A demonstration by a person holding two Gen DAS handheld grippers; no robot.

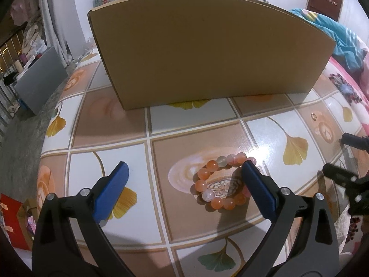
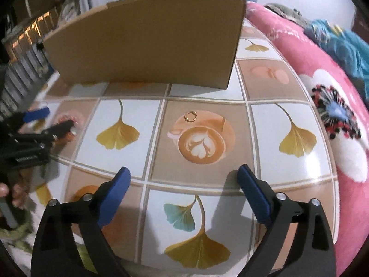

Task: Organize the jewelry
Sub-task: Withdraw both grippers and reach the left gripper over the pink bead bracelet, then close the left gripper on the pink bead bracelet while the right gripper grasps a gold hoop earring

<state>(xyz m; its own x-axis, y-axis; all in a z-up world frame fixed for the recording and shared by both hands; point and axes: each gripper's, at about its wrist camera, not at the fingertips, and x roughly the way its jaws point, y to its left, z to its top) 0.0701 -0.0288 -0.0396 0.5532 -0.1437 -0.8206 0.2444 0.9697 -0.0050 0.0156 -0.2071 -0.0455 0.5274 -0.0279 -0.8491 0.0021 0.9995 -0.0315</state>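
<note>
Our left gripper (image 1: 183, 168) stands wide apart low in its frame, its right finger over the orange-and-pink beaded bracelet (image 1: 221, 180); we should centre before closing. Our right gripper (image 2: 184, 173), jaws apart and empty, aims toward the small gold ring (image 2: 190, 116) mid-frame. Beyond, the brown cardboard box (image 1: 207, 53) waits.

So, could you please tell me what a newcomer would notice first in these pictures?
Probably the tall brown cardboard box standing at the back of the ginkgo-leaf patterned tablecloth. Next, the orange beaded bracelet by the open left gripper, and the small gold ring lying ahead of the open right gripper.
</note>
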